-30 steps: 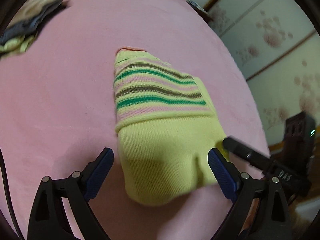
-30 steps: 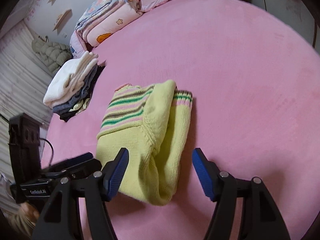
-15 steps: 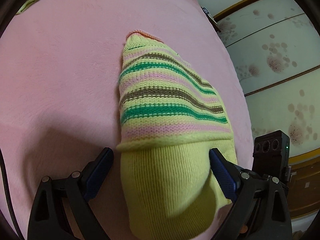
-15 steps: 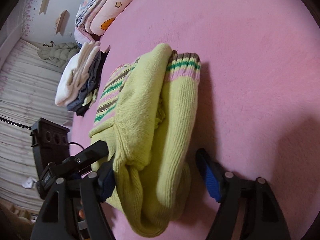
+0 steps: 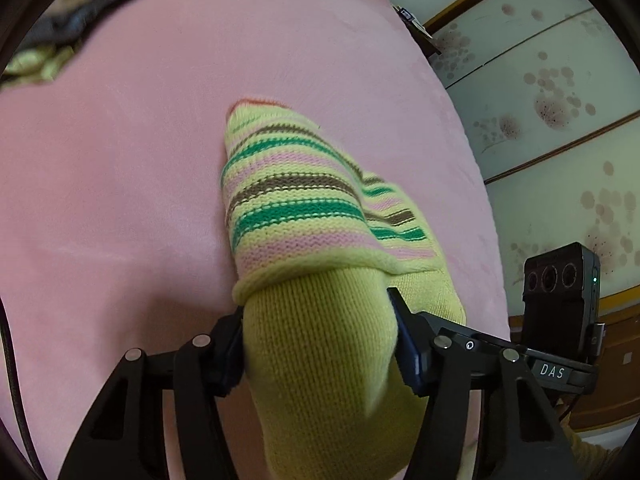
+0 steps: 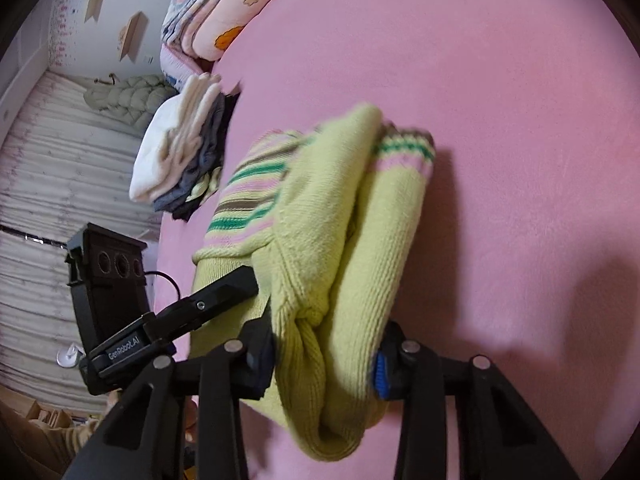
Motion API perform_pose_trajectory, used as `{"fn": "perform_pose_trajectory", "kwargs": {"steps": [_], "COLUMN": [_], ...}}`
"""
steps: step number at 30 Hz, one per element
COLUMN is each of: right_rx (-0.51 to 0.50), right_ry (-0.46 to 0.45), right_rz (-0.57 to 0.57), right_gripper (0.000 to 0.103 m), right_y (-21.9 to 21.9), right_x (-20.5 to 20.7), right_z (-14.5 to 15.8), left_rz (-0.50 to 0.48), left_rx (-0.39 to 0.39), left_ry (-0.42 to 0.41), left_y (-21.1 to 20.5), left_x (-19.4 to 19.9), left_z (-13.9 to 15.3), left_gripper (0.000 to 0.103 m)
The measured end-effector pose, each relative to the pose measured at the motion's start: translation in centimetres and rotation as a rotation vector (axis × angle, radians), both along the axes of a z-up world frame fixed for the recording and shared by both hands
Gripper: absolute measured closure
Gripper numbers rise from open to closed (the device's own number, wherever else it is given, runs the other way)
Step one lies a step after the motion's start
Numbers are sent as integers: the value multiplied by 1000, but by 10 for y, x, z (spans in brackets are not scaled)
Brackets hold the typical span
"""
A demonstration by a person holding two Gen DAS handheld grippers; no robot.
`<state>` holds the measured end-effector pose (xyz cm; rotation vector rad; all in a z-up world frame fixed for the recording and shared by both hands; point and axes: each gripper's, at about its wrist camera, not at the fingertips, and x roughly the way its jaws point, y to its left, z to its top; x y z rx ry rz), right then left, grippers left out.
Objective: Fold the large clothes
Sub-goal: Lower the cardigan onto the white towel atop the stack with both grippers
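Observation:
A folded yellow knit sweater (image 5: 304,216) with green, pink and brown stripes lies on the pink bed (image 5: 112,168). My left gripper (image 5: 320,344) is shut on its plain yellow near end. In the right wrist view the same sweater (image 6: 328,216) shows as a thick folded bundle, with a striped cuff at its far end. My right gripper (image 6: 326,352) is shut on the bundle's near end. The left gripper (image 6: 208,304) shows there too, clamped on the sweater's left side. The near end is raised off the bed.
A stack of folded clothes (image 6: 180,160) sits on the bed to the left of the sweater. Pillows and bedding (image 6: 224,12) lie at the head. The bed's edge and a patterned wall (image 5: 560,120) are on the right in the left wrist view.
Both grippers moved forward over the sweater's near end and closed on it. They were open a second ago. The near end has lifted and bunched.

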<state>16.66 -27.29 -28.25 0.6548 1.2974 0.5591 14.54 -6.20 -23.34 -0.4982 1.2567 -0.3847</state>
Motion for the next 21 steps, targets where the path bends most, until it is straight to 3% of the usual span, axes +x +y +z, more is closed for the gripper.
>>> {"fn": "perform_pose_trajectory", "kwargs": {"steps": [6, 11, 17, 21], "right_rx": [8, 37, 65, 71], "right_ry": [-54, -153, -262, -289], "right_rz": [59, 130, 196, 198], "right_gripper": [66, 66, 66, 66], "right_y": [19, 51, 121, 176], "right_x": [-19, -22, -16, -10], "right_z": [91, 165, 226, 246], "left_rz": [10, 46, 98, 50], "left_rx": [35, 70, 91, 127], "left_ry": [-43, -136, -211, -237], "left_y": [17, 60, 138, 203], "left_x": [-20, -38, -54, -43], "left_z": [101, 185, 242, 260], "left_gripper": [43, 43, 42, 41]}}
